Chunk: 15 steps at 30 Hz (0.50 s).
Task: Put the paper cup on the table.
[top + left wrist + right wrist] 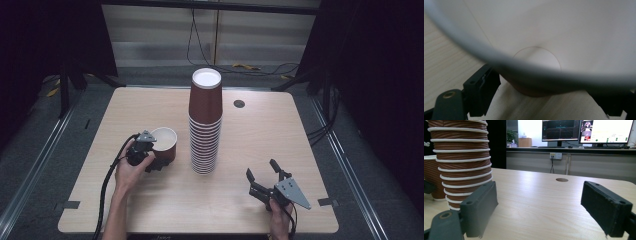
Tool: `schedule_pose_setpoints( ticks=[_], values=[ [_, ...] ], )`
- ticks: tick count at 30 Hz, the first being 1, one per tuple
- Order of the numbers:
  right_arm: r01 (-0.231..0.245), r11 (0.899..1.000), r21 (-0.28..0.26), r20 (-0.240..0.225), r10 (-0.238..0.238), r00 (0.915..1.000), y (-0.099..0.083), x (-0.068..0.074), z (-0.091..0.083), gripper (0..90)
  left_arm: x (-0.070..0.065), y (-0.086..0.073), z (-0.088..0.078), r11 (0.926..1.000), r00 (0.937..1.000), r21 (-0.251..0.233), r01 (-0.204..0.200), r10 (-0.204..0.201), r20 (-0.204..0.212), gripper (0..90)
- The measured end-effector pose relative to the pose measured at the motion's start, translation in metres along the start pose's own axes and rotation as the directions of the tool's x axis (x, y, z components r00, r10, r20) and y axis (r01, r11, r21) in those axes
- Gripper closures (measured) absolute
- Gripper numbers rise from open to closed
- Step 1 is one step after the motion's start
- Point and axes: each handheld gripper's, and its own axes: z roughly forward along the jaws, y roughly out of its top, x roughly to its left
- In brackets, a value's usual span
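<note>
- The single brown paper cup [165, 144] stands upright on the worktop [240, 140], left of the tall stack of cups [205, 122] and just beside it, not touching.
- The left tool [159, 162] sits at the cup's near side, low on its wall; in the left gripper view the cup's white inside [554, 32] looms close, with a black jaw on either side of its base.
- That tool's jaws are drawn in around the cup's lower wall and appear to grip it.
- The right tool [261, 176] rests near the worktop's front right, well apart from the stack, jaws spread wide with nothing between them.
- In the right gripper view the stack [461, 162] rises at left, beyond the left jaw.
</note>
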Motion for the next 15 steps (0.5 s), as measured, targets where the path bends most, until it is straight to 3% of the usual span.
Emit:
schedule_pose_setpoints(
  ticks=[9, 13, 15],
  values=[
    [0.0, 1.0, 0.001, 0.0, 0.0, 1.0, 0.0, 0.0, 0.0, 13.2, -0.009, -0.015, -0.017, 0.9963, 0.9998, -0.085, 0.013, -0.015, -0.016, 15.6],
    [0.0, 1.0, 0.0, 0.0, 0.0, 1.0, 0.0, 0.0, 0.0, 13.2, -0.016, -0.02, -0.02, 0.9961, 0.9981, -0.089, -0.001, -0.005, -0.062, 15.7],
    [0.0, 1.0, 0.0, 0.001, 0.0, 1.0, 0.0, 0.0, 0.0, 13.2, -0.02, -0.024, -0.024, 0.9895, 0.9978, -0.144, 0.013, -0.023, -0.063, 15.6]
  ],
)
